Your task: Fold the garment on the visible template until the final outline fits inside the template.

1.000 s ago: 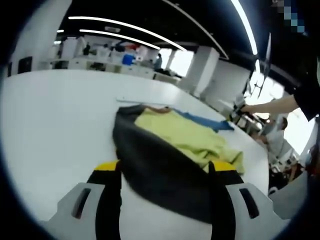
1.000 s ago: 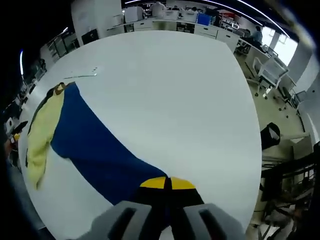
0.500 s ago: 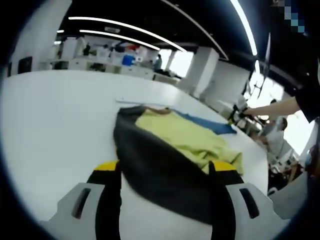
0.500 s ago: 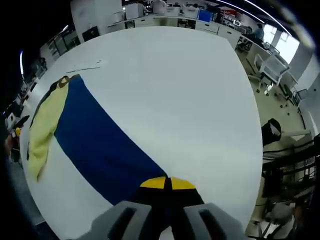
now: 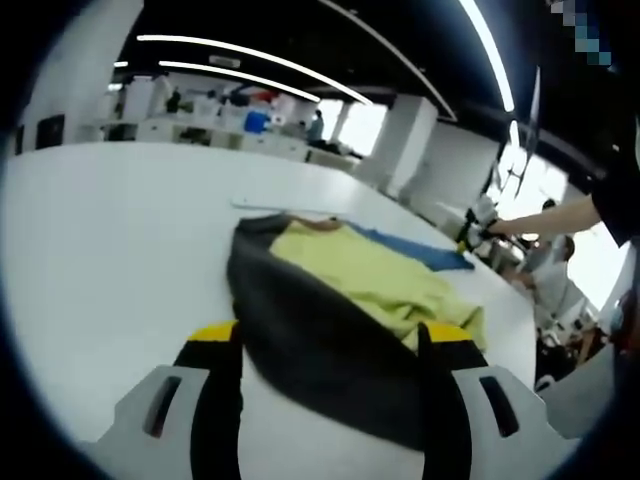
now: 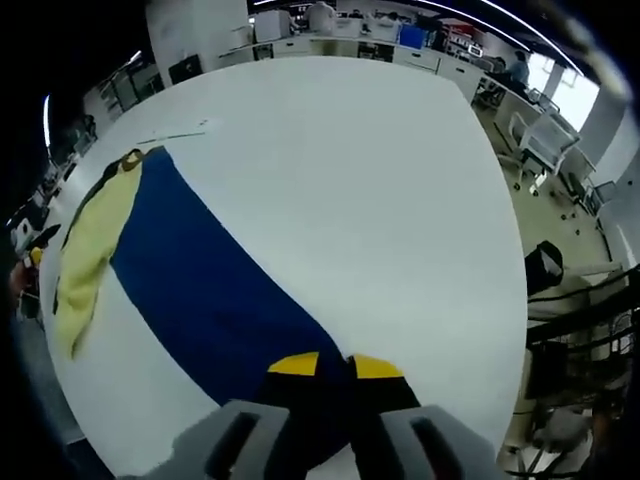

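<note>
While lying on the white table (image 6: pixel 340 180), garment (image 5: pixel 330 300) spreading between both grippers.
Left gripper (image 5: pixel 330 345) gaping wide around dark cloth; right gripper (image 6: pixel 335 365) pinching blue edge, contact hidden.

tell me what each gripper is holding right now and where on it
The right gripper pinches the garment's blue part at its near end. The left gripper stands open around the dark part, holding nothing.

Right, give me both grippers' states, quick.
Left gripper: open, dark garment panel lying between its jaws.
Right gripper: shut on blue garment panel.
</note>
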### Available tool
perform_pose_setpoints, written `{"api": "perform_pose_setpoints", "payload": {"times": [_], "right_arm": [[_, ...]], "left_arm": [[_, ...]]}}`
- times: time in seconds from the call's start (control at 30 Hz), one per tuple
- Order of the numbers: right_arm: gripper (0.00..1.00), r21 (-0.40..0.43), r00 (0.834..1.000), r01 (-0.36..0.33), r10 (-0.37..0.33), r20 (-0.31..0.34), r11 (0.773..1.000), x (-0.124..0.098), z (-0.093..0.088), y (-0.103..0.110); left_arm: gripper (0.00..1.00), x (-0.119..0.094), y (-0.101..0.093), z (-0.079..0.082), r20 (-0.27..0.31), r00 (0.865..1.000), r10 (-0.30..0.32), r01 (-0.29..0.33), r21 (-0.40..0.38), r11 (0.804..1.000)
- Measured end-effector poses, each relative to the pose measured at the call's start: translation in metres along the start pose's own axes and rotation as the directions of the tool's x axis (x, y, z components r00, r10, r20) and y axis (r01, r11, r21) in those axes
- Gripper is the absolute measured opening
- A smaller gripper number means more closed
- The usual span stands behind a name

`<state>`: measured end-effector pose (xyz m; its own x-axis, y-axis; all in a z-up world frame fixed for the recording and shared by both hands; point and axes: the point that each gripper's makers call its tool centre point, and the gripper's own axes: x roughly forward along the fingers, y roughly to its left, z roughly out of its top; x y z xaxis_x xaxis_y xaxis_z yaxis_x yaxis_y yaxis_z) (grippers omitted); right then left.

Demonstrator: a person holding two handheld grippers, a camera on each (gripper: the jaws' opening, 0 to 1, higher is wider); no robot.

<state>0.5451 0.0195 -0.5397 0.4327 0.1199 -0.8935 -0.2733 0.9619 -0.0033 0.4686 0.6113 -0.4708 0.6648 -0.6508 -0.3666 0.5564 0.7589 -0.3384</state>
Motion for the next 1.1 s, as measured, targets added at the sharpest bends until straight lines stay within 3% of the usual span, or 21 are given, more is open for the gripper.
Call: {"api": "perform_pose_setpoints", "payload": {"times": [0.1,0.23,0.47,0.6,0.83,1.0,1.1], "right_arm": [[0.24,0.003,0.999,-0.015,0.015,0.044,1.0,-0.004,0.003,0.004],[0.35,0.023,0.991,-0.036,0.033,0.127,0.999,-0.012,0.011,0.011],[0.53,0.086,0.941,-0.111,0.077,0.329,0.99,-0.034,0.031,0.033],[0.6,0.108,0.923,-0.142,0.092,0.374,0.984,-0.044,0.03,0.044],[0.84,0.078,0.894,-0.199,0.149,0.422,0.977,-0.054,0.022,0.079],[0.9,0.069,0.875,-0.253,0.198,0.441,0.965,-0.059,0.014,0.108],[0.93,0.06,0.872,-0.262,0.21,0.441,0.963,-0.061,0.01,0.119]], "left_arm": [[0.68,0.0,-0.001,0.001,0.001,1.0,-0.003,0.003,0.002,1.0],[0.68,0.0,-0.003,0.003,0.006,1.0,-0.009,0.009,0.002,1.0],[0.7,-0.001,-0.006,0.008,0.016,1.0,-0.017,0.017,0.002,1.0],[0.7,-0.002,-0.008,0.01,0.018,0.999,-0.027,0.027,0.006,1.0],[0.7,-0.005,-0.011,0.012,0.024,0.999,-0.037,0.037,0.009,0.999],[0.71,-0.009,-0.012,0.012,0.03,0.999,-0.041,0.04,0.011,0.999],[0.71,-0.011,-0.013,0.012,0.031,0.999,-0.044,0.043,0.012,0.999]]}}
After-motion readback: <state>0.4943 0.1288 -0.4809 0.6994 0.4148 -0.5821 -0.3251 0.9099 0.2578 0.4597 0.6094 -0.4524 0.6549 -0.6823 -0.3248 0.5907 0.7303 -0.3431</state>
